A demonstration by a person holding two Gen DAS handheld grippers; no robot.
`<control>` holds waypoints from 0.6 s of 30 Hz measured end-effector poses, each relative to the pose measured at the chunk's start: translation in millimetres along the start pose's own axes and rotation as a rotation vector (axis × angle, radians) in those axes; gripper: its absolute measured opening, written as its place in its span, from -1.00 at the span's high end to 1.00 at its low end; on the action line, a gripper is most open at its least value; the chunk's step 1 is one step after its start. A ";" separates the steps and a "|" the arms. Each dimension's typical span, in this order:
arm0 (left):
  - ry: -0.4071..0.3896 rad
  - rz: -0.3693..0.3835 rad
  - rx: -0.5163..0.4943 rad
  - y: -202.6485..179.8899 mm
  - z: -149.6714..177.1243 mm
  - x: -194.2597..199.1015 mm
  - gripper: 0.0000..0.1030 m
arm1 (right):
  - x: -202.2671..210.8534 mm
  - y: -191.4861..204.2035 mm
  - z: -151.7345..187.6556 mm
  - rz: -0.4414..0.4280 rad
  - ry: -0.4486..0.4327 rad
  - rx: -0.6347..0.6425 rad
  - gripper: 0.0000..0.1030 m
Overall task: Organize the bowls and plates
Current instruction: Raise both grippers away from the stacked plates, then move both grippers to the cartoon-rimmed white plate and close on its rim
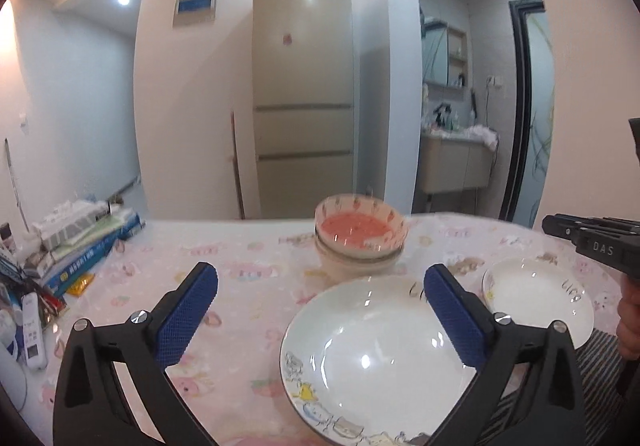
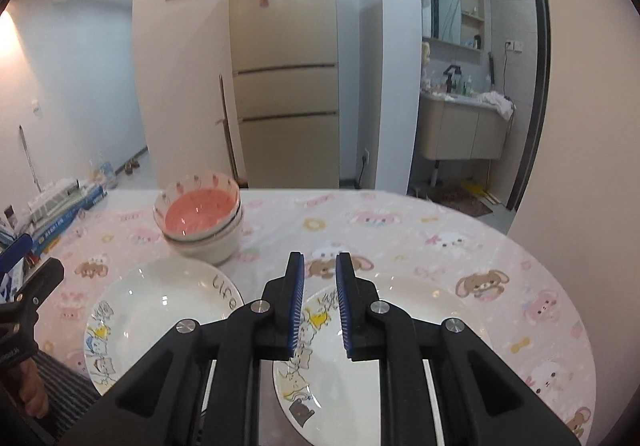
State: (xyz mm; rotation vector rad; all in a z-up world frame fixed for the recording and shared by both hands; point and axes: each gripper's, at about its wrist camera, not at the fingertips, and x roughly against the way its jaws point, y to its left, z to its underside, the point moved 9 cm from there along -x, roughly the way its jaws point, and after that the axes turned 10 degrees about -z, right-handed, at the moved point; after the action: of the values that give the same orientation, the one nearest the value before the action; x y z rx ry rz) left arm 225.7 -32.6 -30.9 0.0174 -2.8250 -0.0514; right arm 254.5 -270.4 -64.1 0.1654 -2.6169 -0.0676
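Note:
A stack of bowls (image 1: 360, 242), the top one pink inside, stands at the far middle of the table; it also shows in the right wrist view (image 2: 202, 218). A white cartoon-print plate (image 1: 376, 358) lies under my left gripper (image 1: 320, 282), which is wide open and empty above it. A second white plate (image 1: 536, 302) lies to its right. In the right wrist view my right gripper (image 2: 319, 278) hovers over that second plate (image 2: 416, 310), its jaws nearly closed with a narrow gap and nothing between them. The first plate (image 2: 160, 310) lies to its left.
The round table has a pink cartoon tablecloth (image 2: 460, 238). Boxes and books (image 1: 88, 242) and a remote (image 1: 34, 330) crowd the table's left edge. A fridge (image 1: 304, 94) stands behind the table. The person's hand (image 1: 628, 322) shows at the right.

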 end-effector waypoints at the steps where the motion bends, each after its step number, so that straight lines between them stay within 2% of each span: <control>1: -0.028 0.000 0.000 -1.4 -3.2 5.0 -1.00 | 4.6 -1.1 -2.6 -0.005 -0.017 -0.006 0.19; 3: -0.076 0.017 0.012 -4.5 -9.2 14.2 -1.00 | 15.6 -4.9 -9.6 -0.004 -0.063 -0.014 -0.13; 6: -0.108 0.050 0.041 -8.4 -18.6 25.2 -1.00 | 34.3 -11.7 -16.3 0.071 -0.128 0.032 -0.16; 9: -0.115 0.084 0.038 -20.5 -32.5 35.5 -1.00 | 60.0 -19.7 -18.5 0.134 -0.219 0.083 -0.45; 13: -0.079 0.201 0.036 -54.4 -45.3 38.9 -1.00 | 85.7 -38.7 -17.4 0.186 -0.297 0.052 -0.56; 15: -0.060 0.240 0.020 -76.3 -48.9 35.5 -1.00 | 92.5 -54.0 -16.0 0.205 -0.318 -0.011 -0.64; 18: -0.034 0.281 -0.025 -114.7 -53.5 27.4 -1.00 | 97.6 -82.0 -15.4 0.239 -0.329 -0.113 -0.65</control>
State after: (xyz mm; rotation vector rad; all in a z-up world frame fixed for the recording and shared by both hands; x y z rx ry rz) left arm 217.0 -149.5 24.1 -0.3881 -2.8311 -0.0239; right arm 186.7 -364.7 -9.3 -0.2162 -2.9295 -0.1709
